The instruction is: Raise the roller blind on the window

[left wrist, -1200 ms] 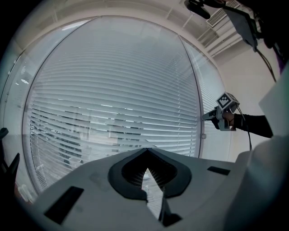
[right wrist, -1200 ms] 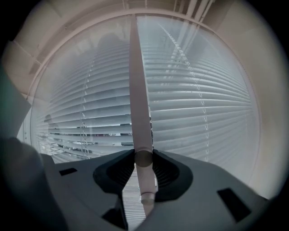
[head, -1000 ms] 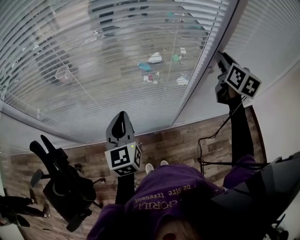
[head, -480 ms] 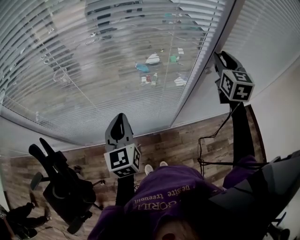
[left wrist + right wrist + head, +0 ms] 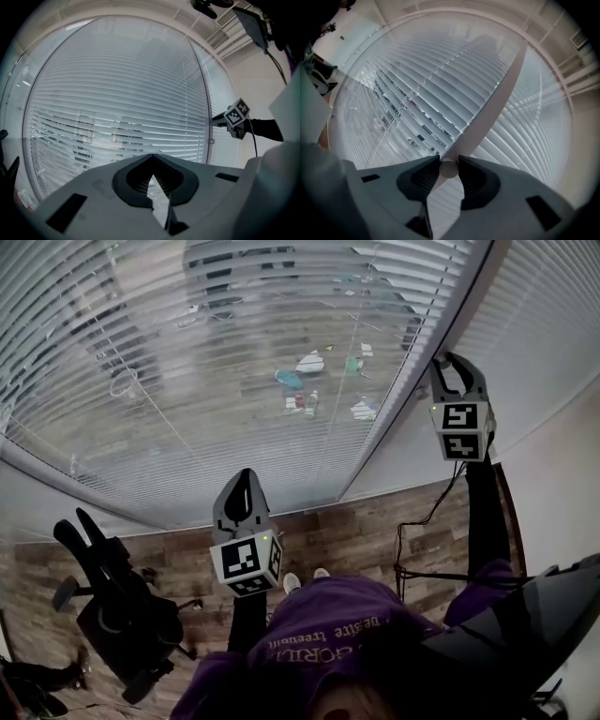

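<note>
Two grippers were raised toward the white slatted blind [image 5: 234, 362], which hung fully lowered over the wide window pane, its horizontal slats tilted enough to show reflections behind them. The left gripper [image 5: 246, 474] pointed at the lower part of that blind, well apart from it. Its jaws were closed tip to tip with nothing between them [image 5: 151, 155]. The right gripper [image 5: 457, 362] was up at the pale upright frame bar [image 5: 497, 98] that divided this blind from a second one on the right. Its jaws were clamped on a small pale round knob [image 5: 449, 168] right at the foot of that bar. Below, a black office chair [image 5: 122, 606] stood on the brown wooden plank floor [image 5: 356, 531] to the person's left.
</note>
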### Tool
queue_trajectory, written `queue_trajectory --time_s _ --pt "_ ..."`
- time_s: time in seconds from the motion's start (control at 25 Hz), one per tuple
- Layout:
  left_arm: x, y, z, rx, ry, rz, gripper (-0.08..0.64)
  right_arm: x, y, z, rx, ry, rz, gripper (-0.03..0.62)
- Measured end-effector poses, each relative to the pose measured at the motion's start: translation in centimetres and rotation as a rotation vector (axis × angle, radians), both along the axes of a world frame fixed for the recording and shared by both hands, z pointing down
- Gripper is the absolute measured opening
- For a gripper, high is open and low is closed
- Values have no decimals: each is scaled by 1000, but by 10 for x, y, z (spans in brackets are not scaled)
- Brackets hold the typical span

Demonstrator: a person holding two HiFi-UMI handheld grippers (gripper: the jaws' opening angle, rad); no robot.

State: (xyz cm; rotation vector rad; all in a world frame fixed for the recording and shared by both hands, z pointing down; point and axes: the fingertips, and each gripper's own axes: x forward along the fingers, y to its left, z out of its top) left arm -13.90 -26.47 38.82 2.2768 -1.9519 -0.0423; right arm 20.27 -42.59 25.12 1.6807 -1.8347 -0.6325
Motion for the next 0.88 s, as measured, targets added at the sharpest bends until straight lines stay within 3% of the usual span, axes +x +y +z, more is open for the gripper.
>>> queue_trajectory --time_s 0.32,0.56,0.72,0.88 --pt "-2 -1 3 -6 1 -4 0 7 -2 -1 -35 -277 -15 124" --pt "-4 0 1 -3 2 -3 0 16 -4 -2 -117 -696 -46 124" --pt "-4 0 1 -1 3 -2 0 18 -3 -5 -157 -895 -53 124" --pt "-4 -2 1 -3 4 0 0 20 -5 -5 -175 -974 -59 124"
